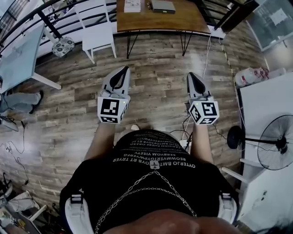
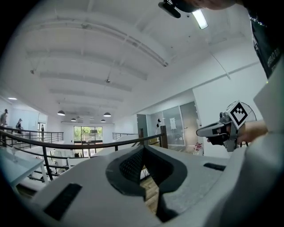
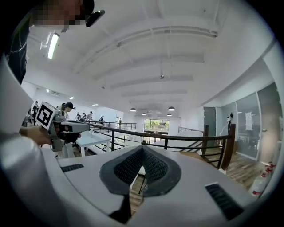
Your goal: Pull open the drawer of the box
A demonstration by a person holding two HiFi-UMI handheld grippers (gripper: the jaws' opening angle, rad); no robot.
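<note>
I hold both grippers at waist height over the wooden floor, pointing ahead. My left gripper (image 1: 124, 69) is shut, its tips meeting with nothing between them (image 2: 143, 148). My right gripper (image 1: 191, 74) is likewise shut and empty (image 3: 142, 147). Each shows in the other's view: the right gripper (image 2: 200, 131) at the right, the left gripper (image 3: 86, 127) at the left. Far ahead stands a wooden table (image 1: 183, 20) with a flat grey box (image 1: 163, 6) and a white item (image 1: 132, 5) on it. I cannot make out a drawer from here.
A white chair (image 1: 96, 28) stands left of the wooden table. A white table (image 1: 18, 57) is at the far left. At the right are a standing fan (image 1: 275, 142), a white counter (image 1: 268, 103) and a bottle (image 1: 249, 76). A black railing (image 3: 186, 136) runs ahead.
</note>
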